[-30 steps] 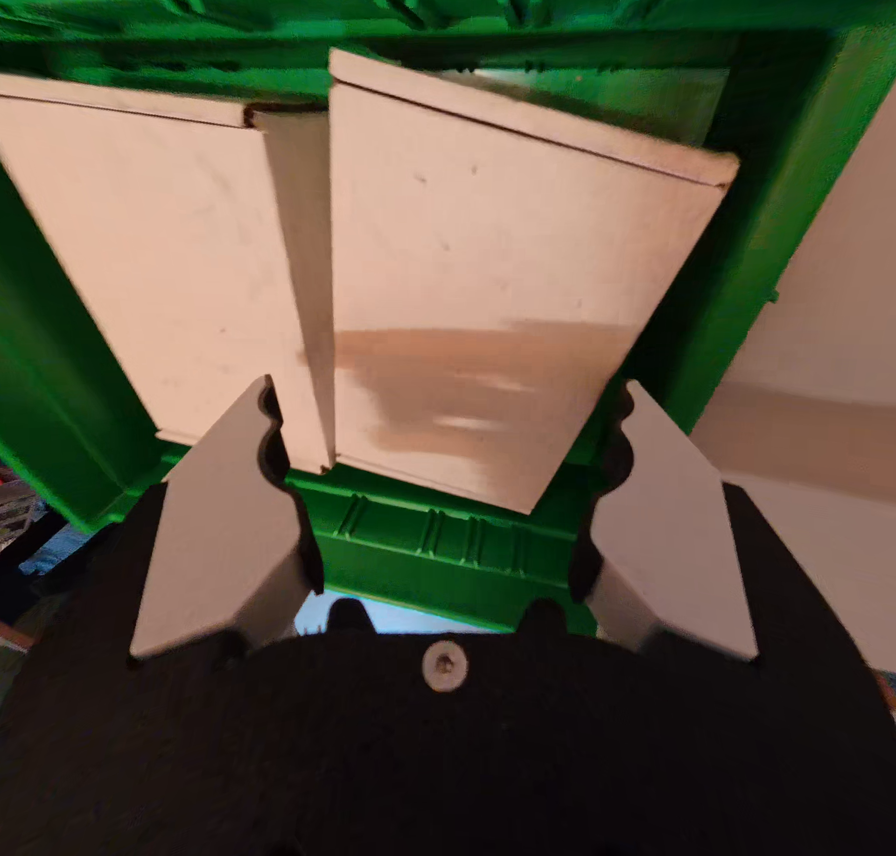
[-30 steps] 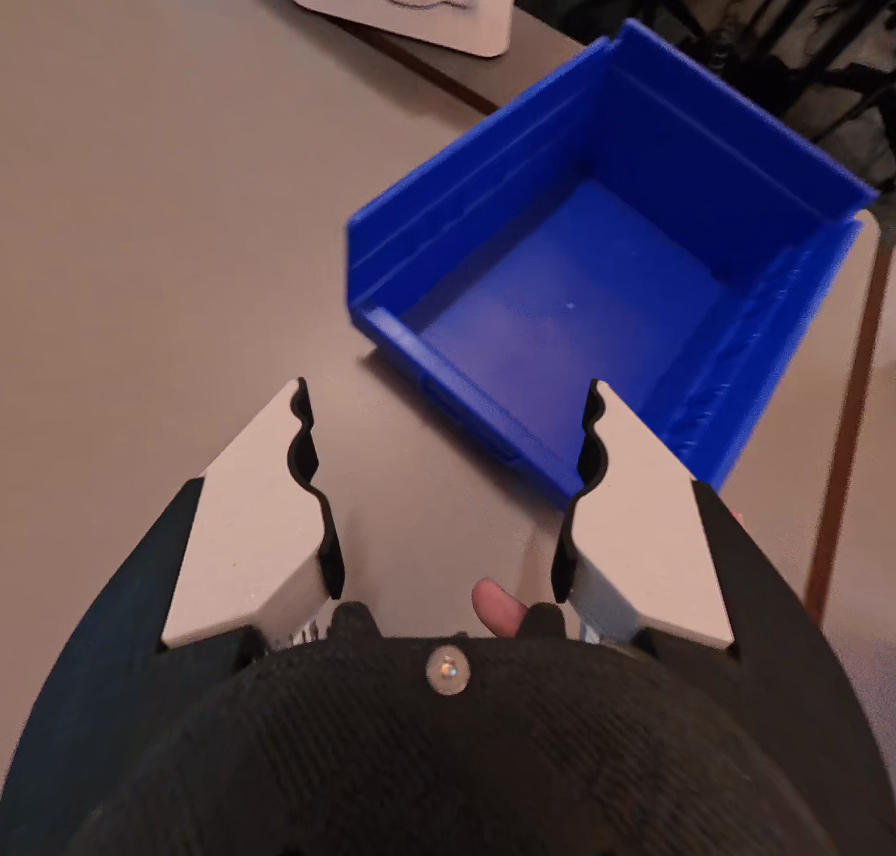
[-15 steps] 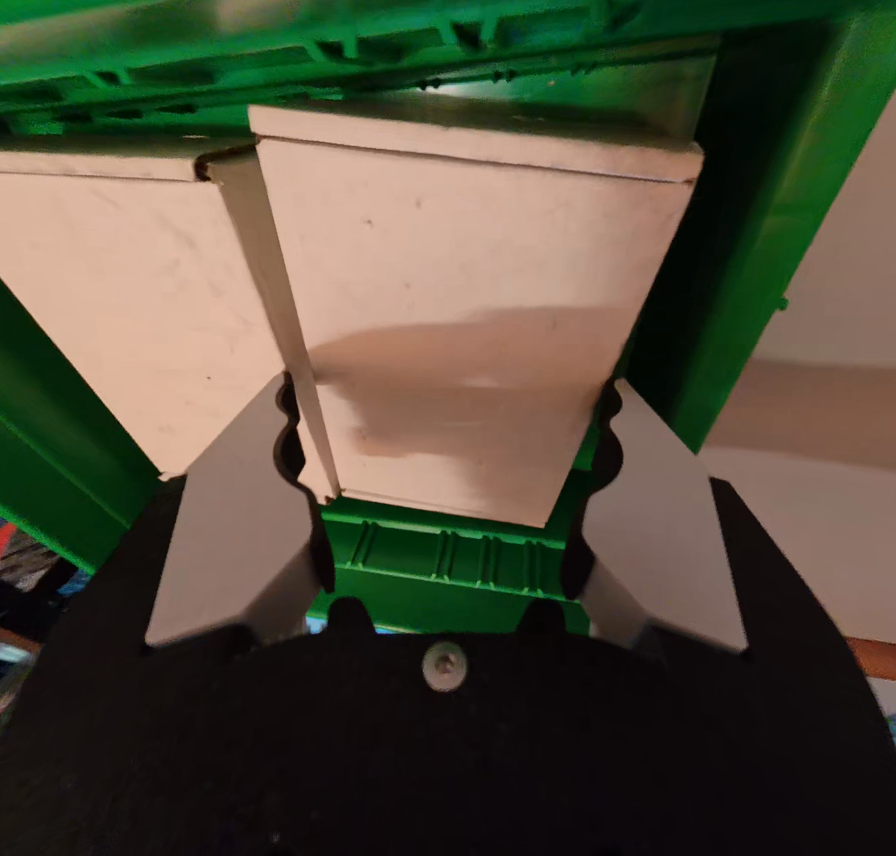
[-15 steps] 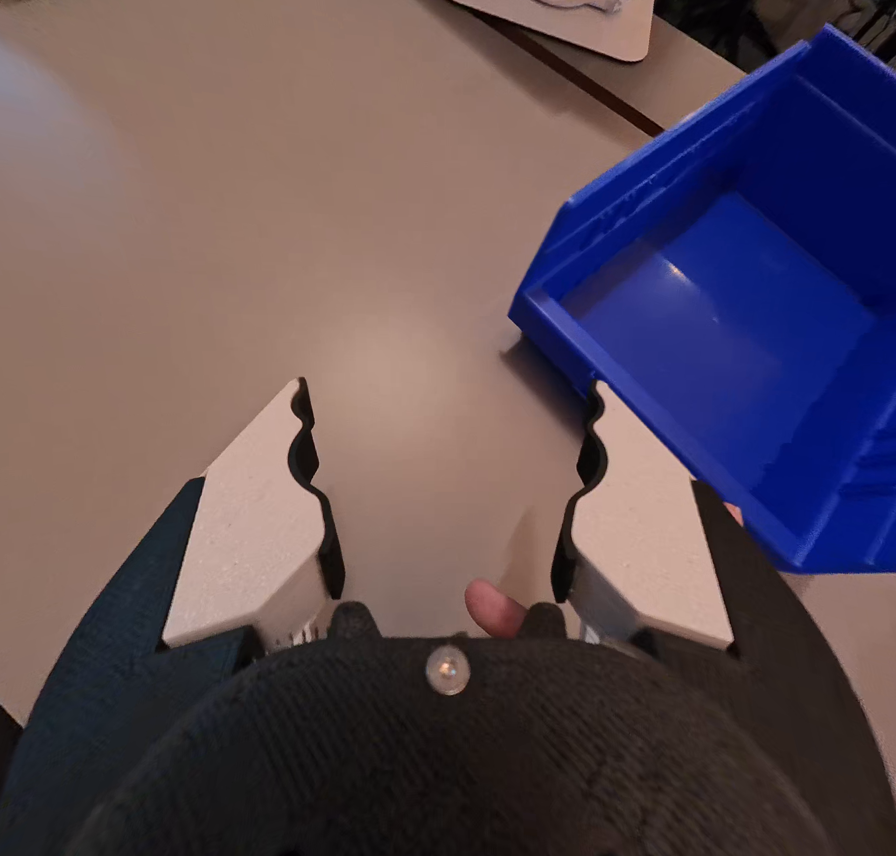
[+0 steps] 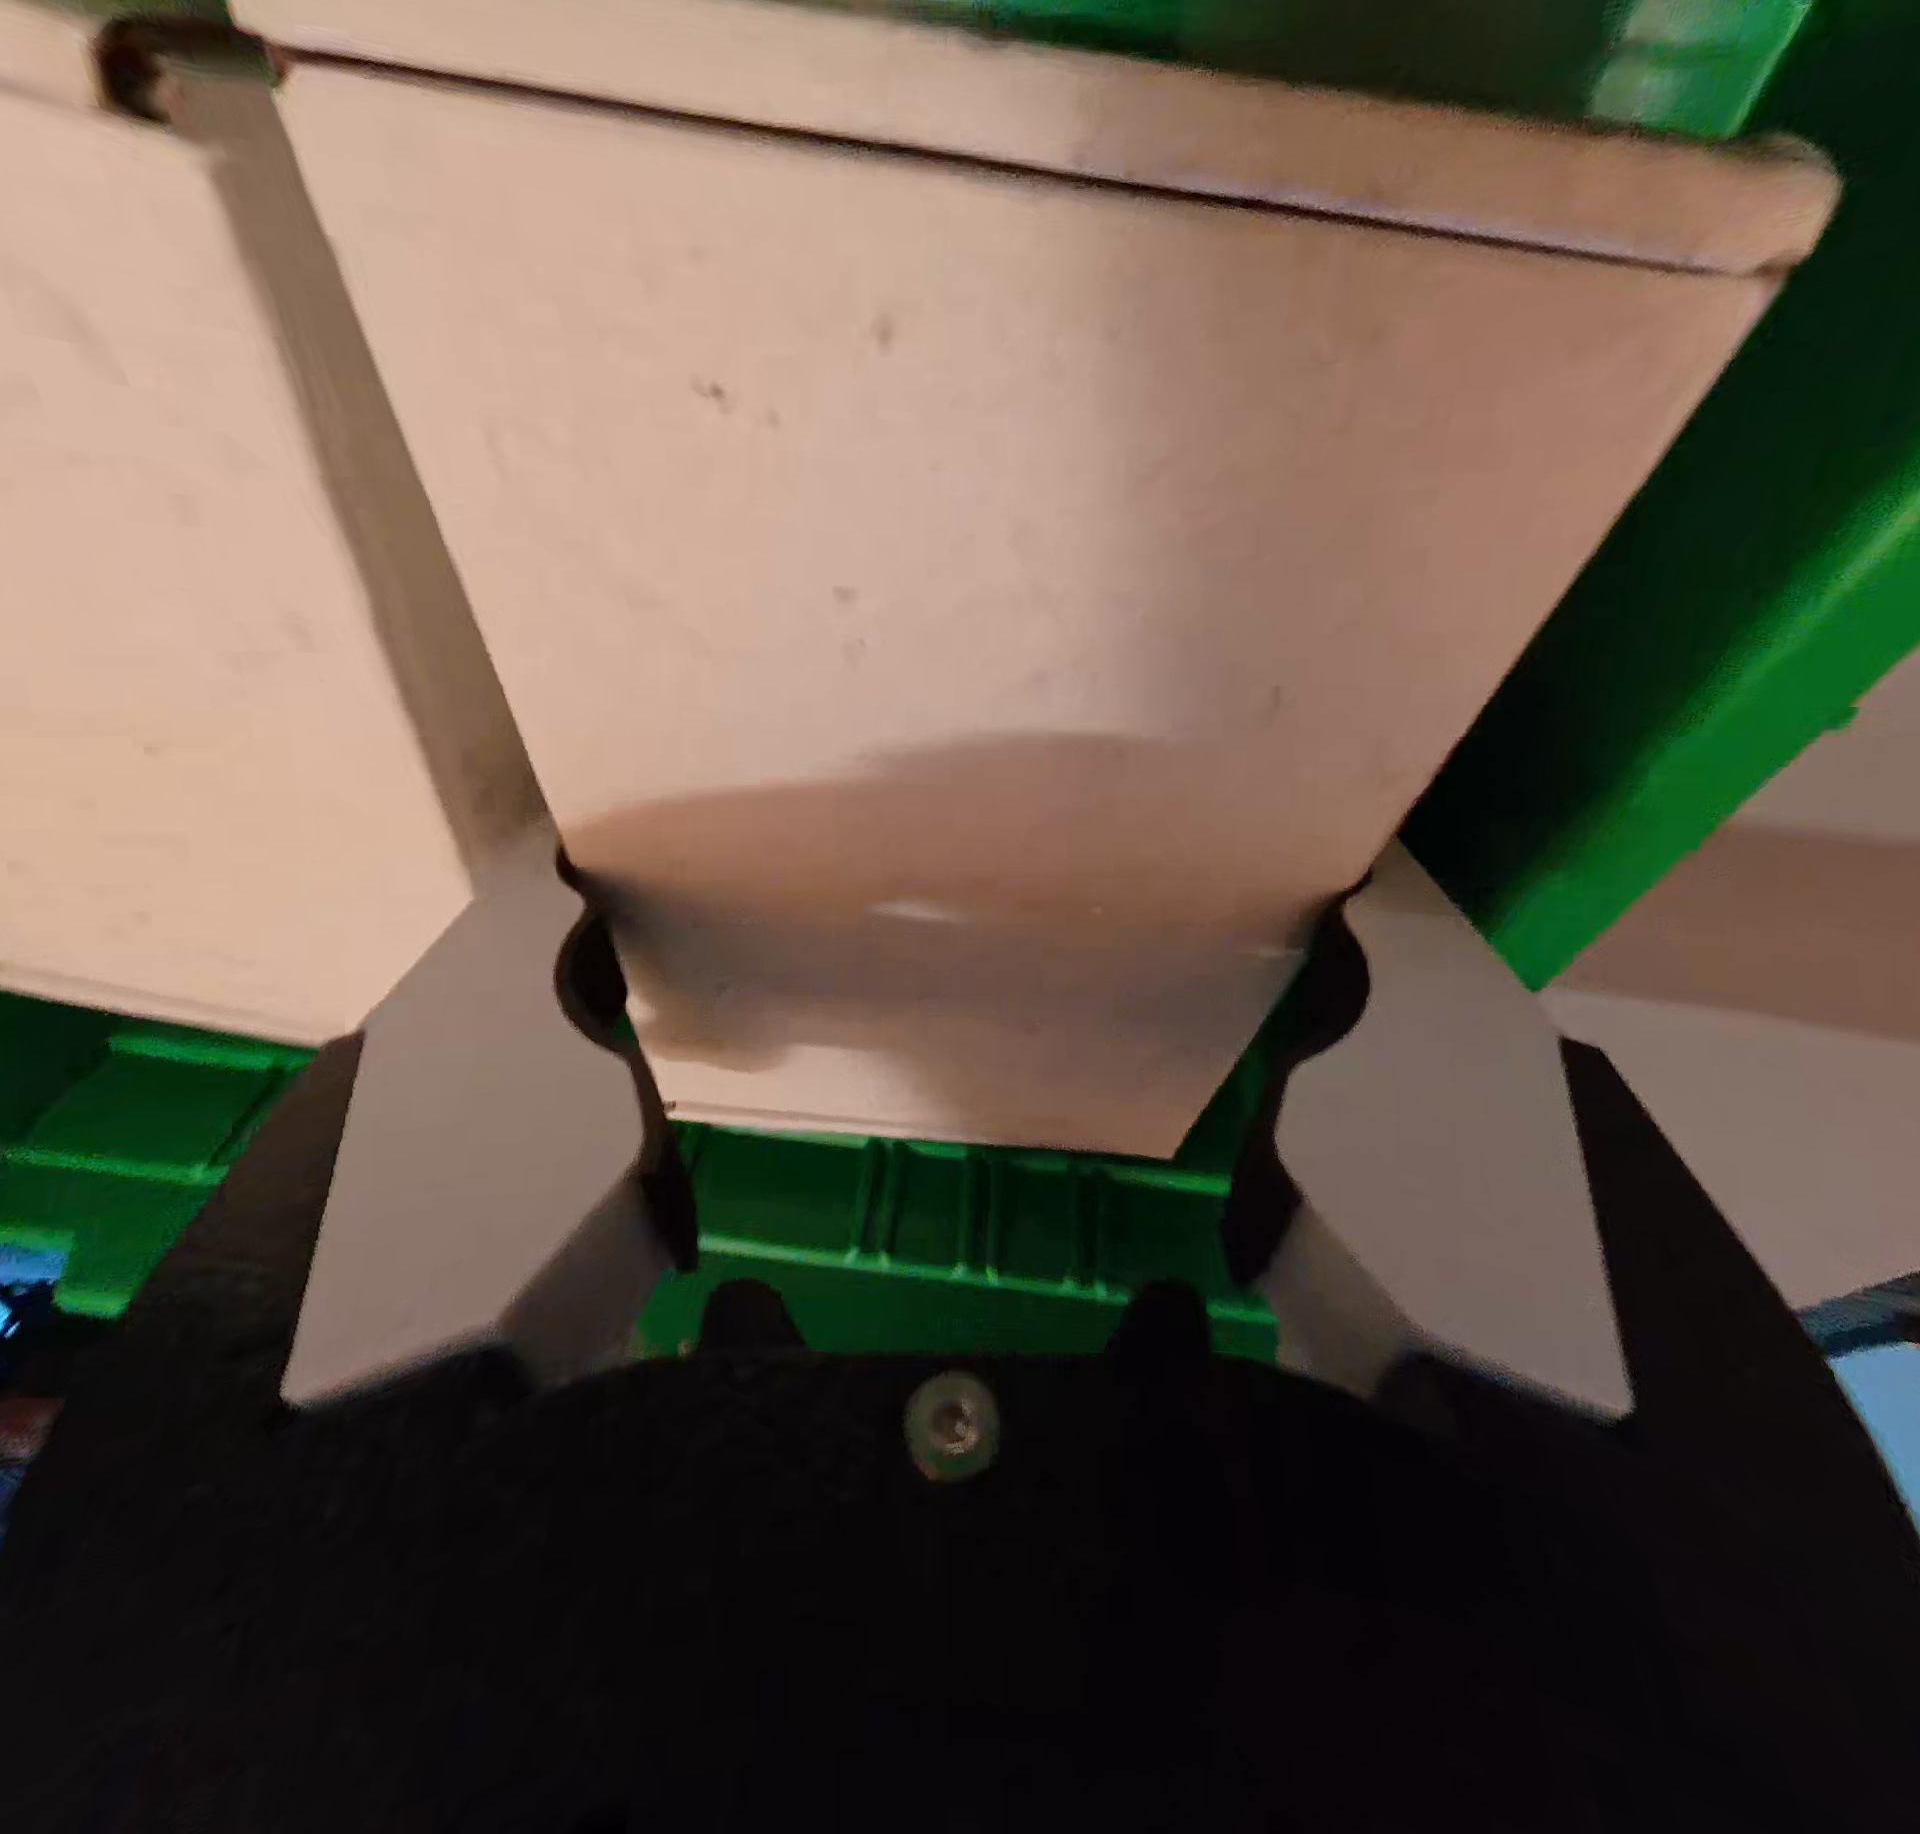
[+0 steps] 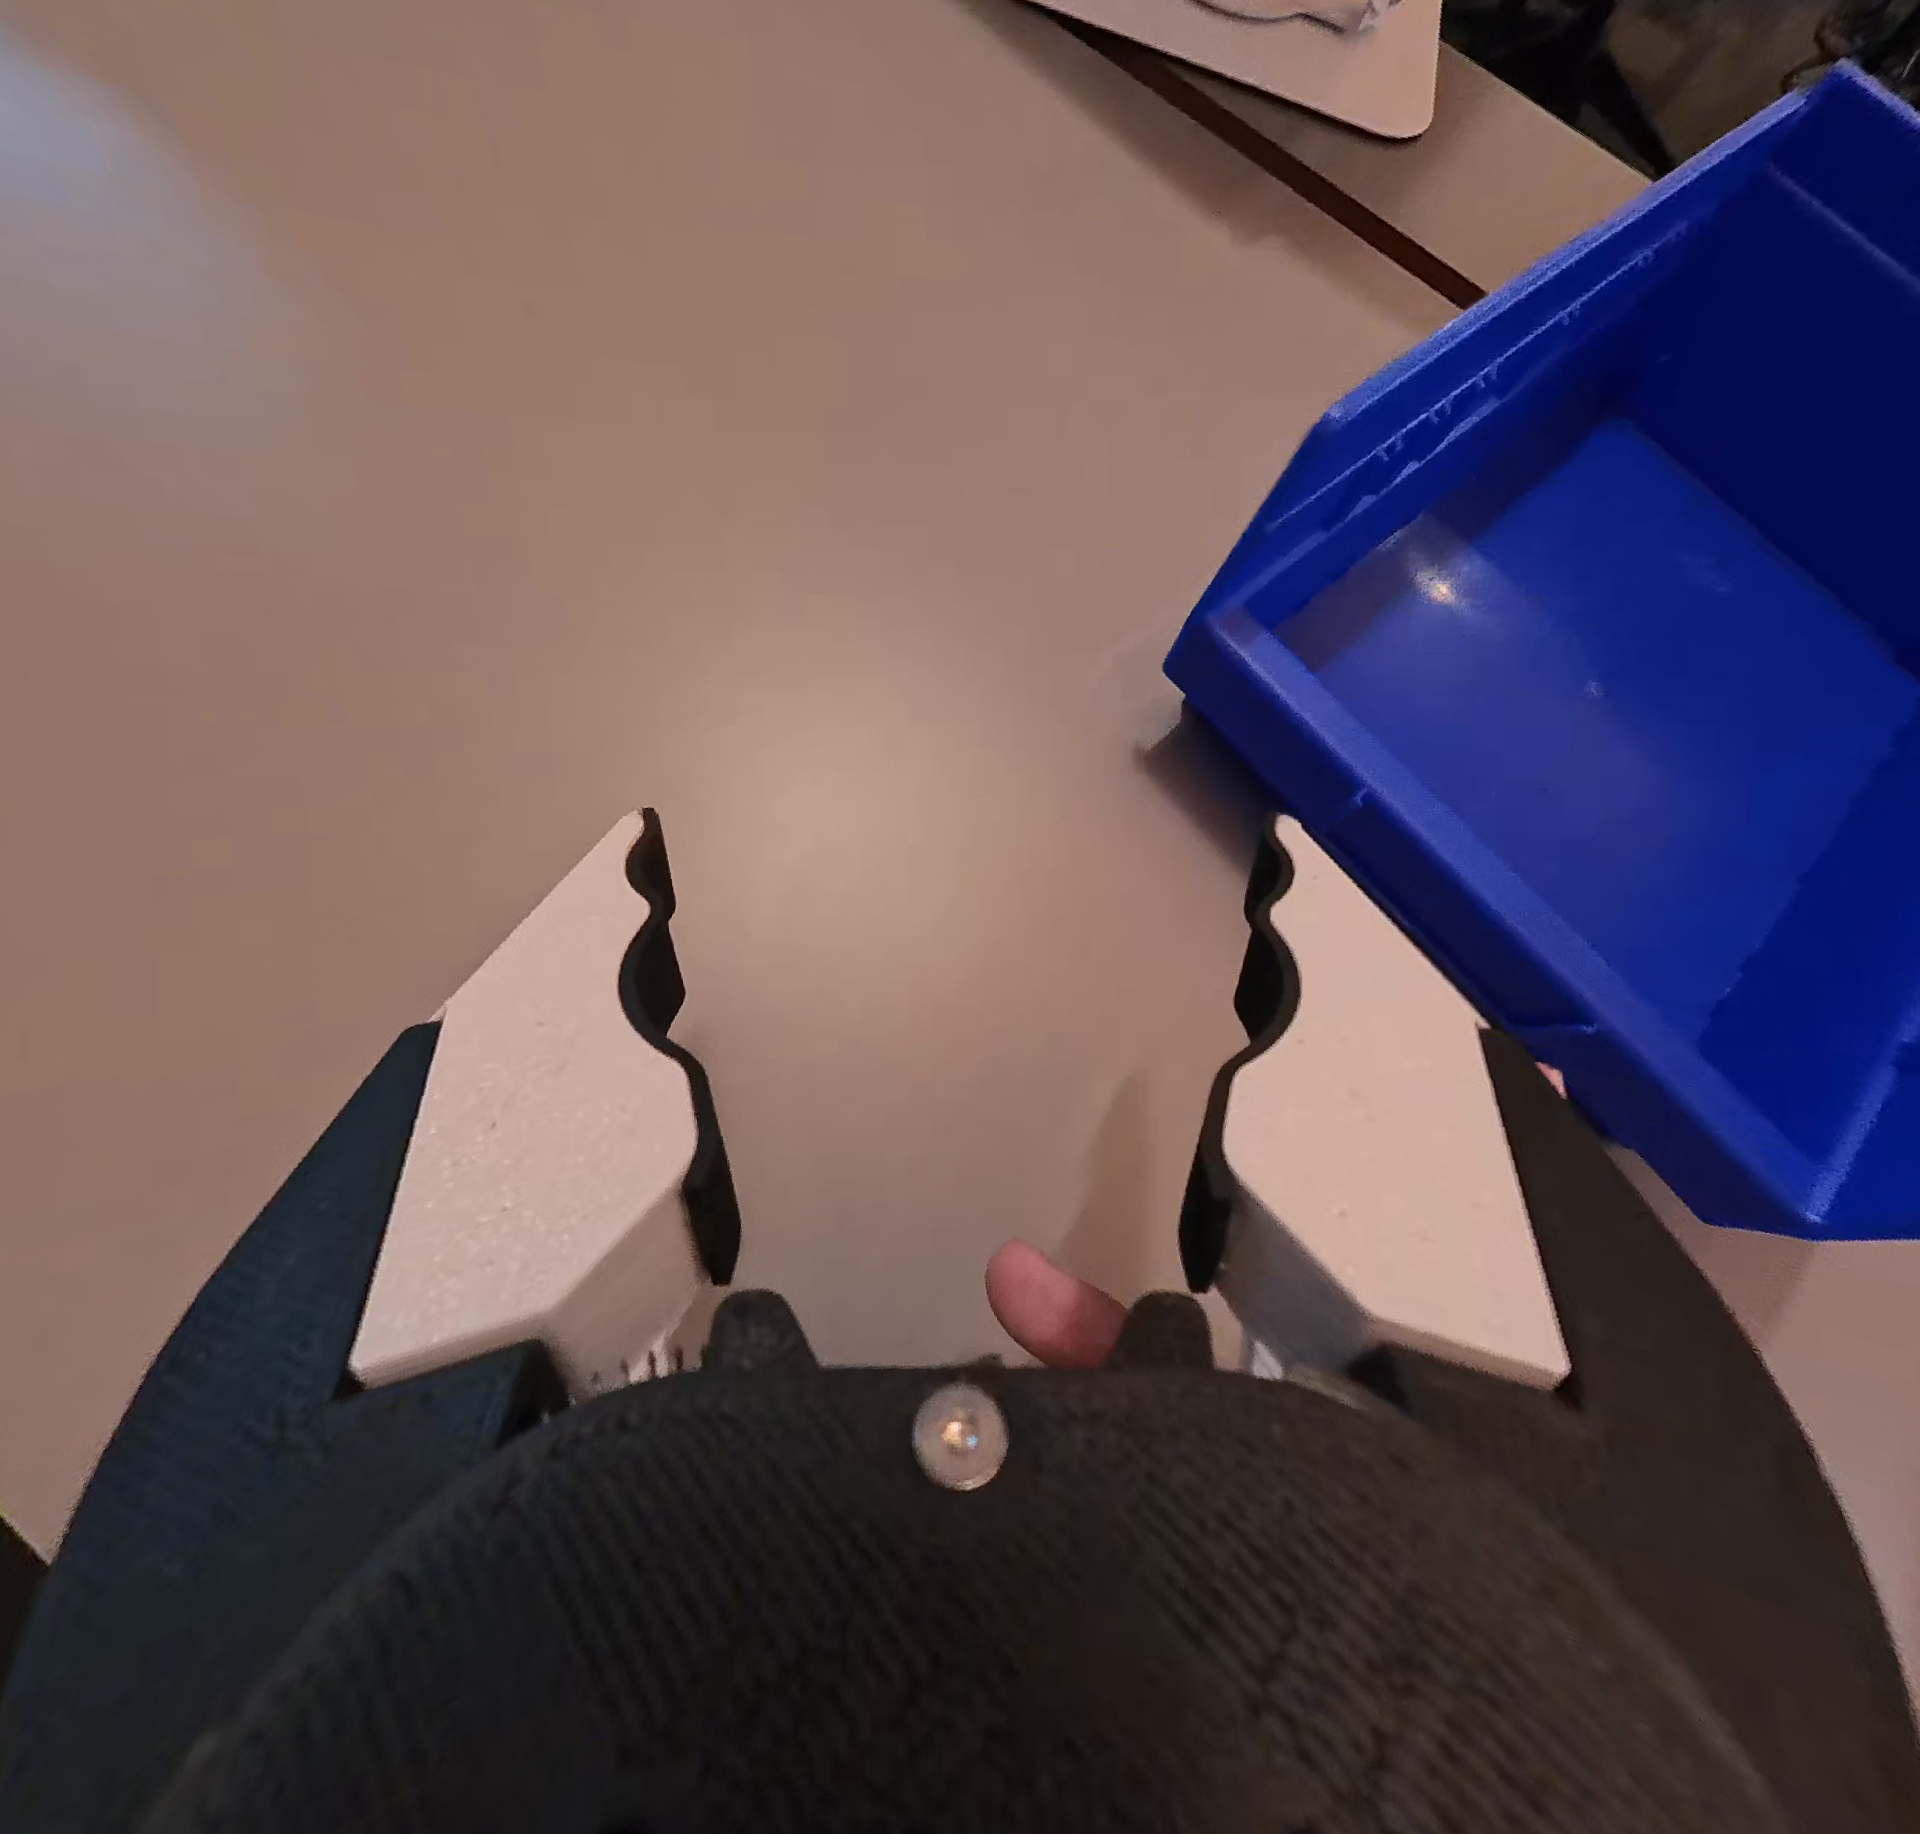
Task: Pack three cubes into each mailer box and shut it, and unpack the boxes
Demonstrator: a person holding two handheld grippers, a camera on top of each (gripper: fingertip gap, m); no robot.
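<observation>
Grey-brown matte table (image 6: 727,382), soft glare patch at centre, dark seam running across far right corner. Dim clutter beyond far edge, too dark to make out.

Left wrist view: green plastic crate (image 5: 1662,704) filling frame, ribbed near wall low, right wall running up right side. Two closed white cardboard mailer boxes inside, side by side. Right-hand mailer box (image 5: 987,537) closed, lid seam visible along far top edge, a few small scuffs on top, tilted so its near end sits between the fingers. Left-hand mailer box (image 5: 156,589) lying just beside it, cut off by left frame edge, side wall of the right-hand box showing between them. Left gripper (image 5: 961,1005) jaws set either side of near end of right-hand mailer box, both notched black pads touching or nearly touching its side edges; firm pinch or not, cannot tell, frame motion-blurred. Shadow across box's near end.

Right wrist view: right gripper (image 6: 961,1005) above bare table, jaws spread wide, holding nothing. Fingertip (image 6: 1049,1306) of person poking out near base of right finger. Blue plastic bin (image 6: 1299,735) on table at right, just beside right finger's tip, interior empty and shiny. Pale rounded mat (image 6: 1392,70) with clear plastic item on it, far side past seam.
</observation>
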